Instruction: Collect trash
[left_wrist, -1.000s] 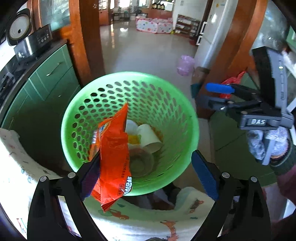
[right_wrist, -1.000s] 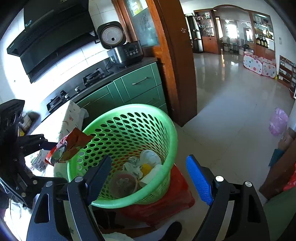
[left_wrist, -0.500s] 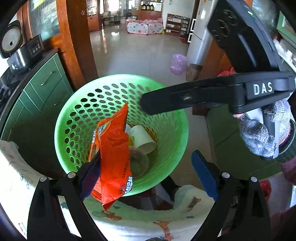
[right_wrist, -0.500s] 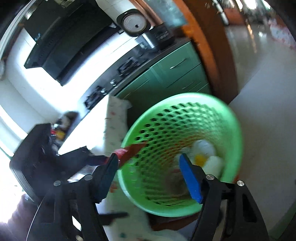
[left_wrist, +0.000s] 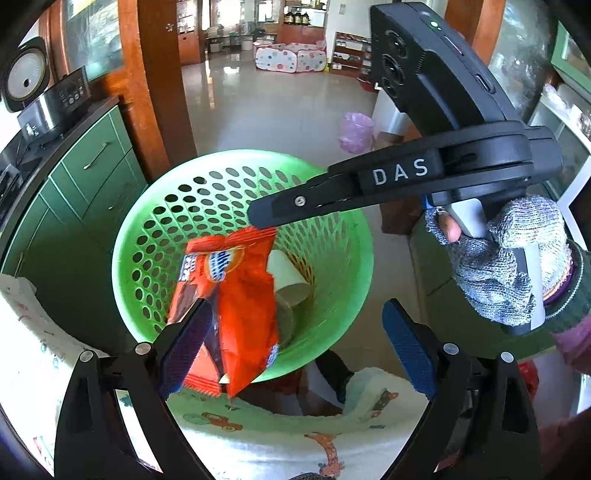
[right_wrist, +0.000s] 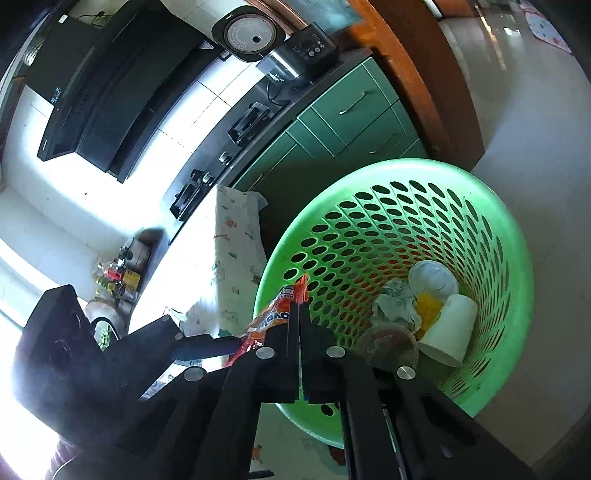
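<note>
An orange snack wrapper (left_wrist: 236, 295) hangs over the near rim of a green perforated basket (left_wrist: 332, 236). My left gripper (left_wrist: 295, 347) is open; the wrapper rests against its left pad (left_wrist: 184, 343). My right gripper (left_wrist: 264, 218) reaches in from the right and is shut on the wrapper's top edge. In the right wrist view the closed fingers (right_wrist: 299, 332) pinch the wrapper (right_wrist: 280, 306) at the basket (right_wrist: 498, 229) rim. Inside lie a paper cup (right_wrist: 448, 336), crumpled paper (right_wrist: 397, 306) and a lid (right_wrist: 388, 343).
Green cabinets (left_wrist: 81, 177) with a rice cooker (left_wrist: 22, 74) stand left of the basket. A patterned cloth (left_wrist: 277, 435) covers the table edge below me. A pink bag (left_wrist: 354, 131) sits on the shiny floor beyond. A stove hood (right_wrist: 110, 85) hangs over the counter.
My right gripper swung in over the basket and closed on the wrapper's top edge. The wrapper has turned and tilted right. The left gripper stayed open in place.
</note>
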